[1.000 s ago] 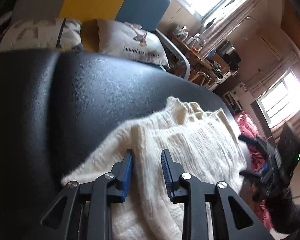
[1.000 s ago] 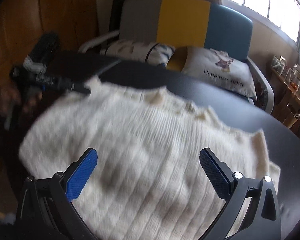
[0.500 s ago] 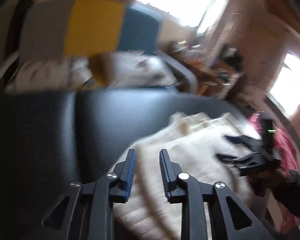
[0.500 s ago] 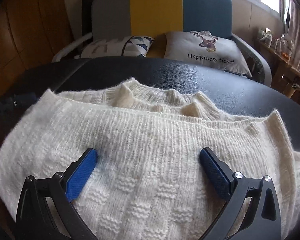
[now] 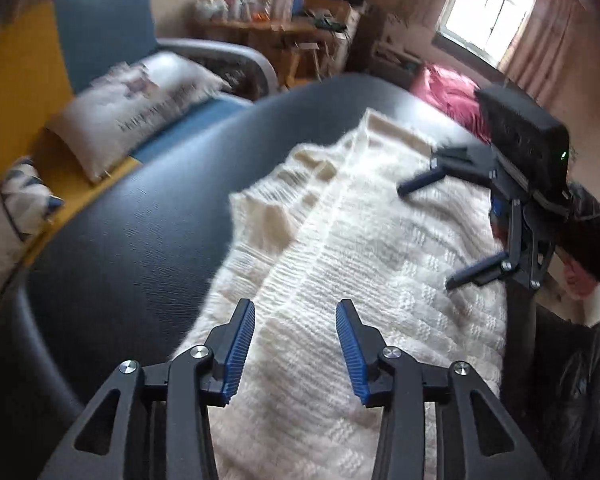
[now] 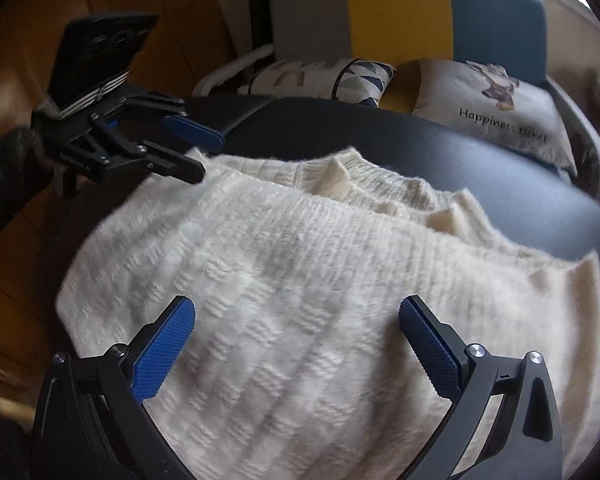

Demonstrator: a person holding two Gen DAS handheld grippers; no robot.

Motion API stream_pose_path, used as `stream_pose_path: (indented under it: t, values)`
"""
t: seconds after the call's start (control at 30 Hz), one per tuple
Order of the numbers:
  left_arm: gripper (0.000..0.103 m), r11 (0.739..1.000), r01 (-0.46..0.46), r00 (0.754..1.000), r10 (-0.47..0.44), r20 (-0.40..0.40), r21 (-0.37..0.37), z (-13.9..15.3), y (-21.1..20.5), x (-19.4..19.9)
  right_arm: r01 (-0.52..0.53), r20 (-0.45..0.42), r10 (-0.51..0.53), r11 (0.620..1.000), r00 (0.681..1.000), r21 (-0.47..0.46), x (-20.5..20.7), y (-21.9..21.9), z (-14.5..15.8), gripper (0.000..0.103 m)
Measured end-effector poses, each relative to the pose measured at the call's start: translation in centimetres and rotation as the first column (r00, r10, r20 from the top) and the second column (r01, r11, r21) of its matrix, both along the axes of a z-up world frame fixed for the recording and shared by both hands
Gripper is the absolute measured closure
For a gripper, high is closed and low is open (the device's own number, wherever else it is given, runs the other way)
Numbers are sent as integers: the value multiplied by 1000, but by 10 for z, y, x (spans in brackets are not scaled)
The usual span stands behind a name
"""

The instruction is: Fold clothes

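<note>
A cream knitted sweater [image 5: 360,260] lies folded on the black padded table [image 5: 120,240], its ribbed collar toward the sofa. My left gripper [image 5: 294,312] hovers over the sweater's left end with its jaws opening. Knit shows below the gap, but the pads press on nothing. In the right wrist view the left gripper [image 6: 210,156] sits at the upper left, by the sweater's [image 6: 300,260] left corner. My right gripper [image 6: 296,308] stands wide open just above the sweater's near half, holding nothing. It also shows in the left wrist view as the right gripper [image 5: 424,236].
Behind the table [image 6: 500,168] stands a sofa [image 6: 396,8] with a grey, yellow and blue back and printed cushions [image 6: 492,112]. A red cloth [image 5: 448,92], a cluttered wooden desk [image 5: 276,28] and a window lie beyond. A dark sleeve [image 5: 596,236] holds the right gripper.
The left gripper has rolled and swung along the sweater's left end, and its jaws have widened. The right gripper dipped a little closer to the knit and stayed wide open.
</note>
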State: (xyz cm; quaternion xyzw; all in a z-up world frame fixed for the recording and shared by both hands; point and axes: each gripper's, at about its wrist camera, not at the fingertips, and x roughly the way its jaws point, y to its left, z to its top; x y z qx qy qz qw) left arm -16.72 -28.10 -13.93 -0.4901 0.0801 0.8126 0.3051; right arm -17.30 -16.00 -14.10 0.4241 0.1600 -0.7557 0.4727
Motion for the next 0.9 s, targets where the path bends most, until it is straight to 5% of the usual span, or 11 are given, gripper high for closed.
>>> stream_pose_path:
  t: [0.13,0.27,0.47,0.67,0.9]
  values:
    - [60,999,48,997,-48,59,-5,-16,9,-5,26,-24,-24,998,999,65,-10,1,-14,0]
    - [61,999,8,995,-13,95,49,-18,2,-4,39,-83,-37,999,996,25,-4,4,-23,0]
    - [96,997,-23,1000,24,-15,76,-11,2,11,87,-105,-88,996,991,-15,1,8,-26,0]
    - [97,990,-113,981,126,-147,89,5,0,16,105,-36,-104,994,994,25,-13,5,-12,0]
    - [97,966,-251,957,258,-133,68,-18,-10,2,168,-58,-163,981,985,94,-24,-2,-25,0]
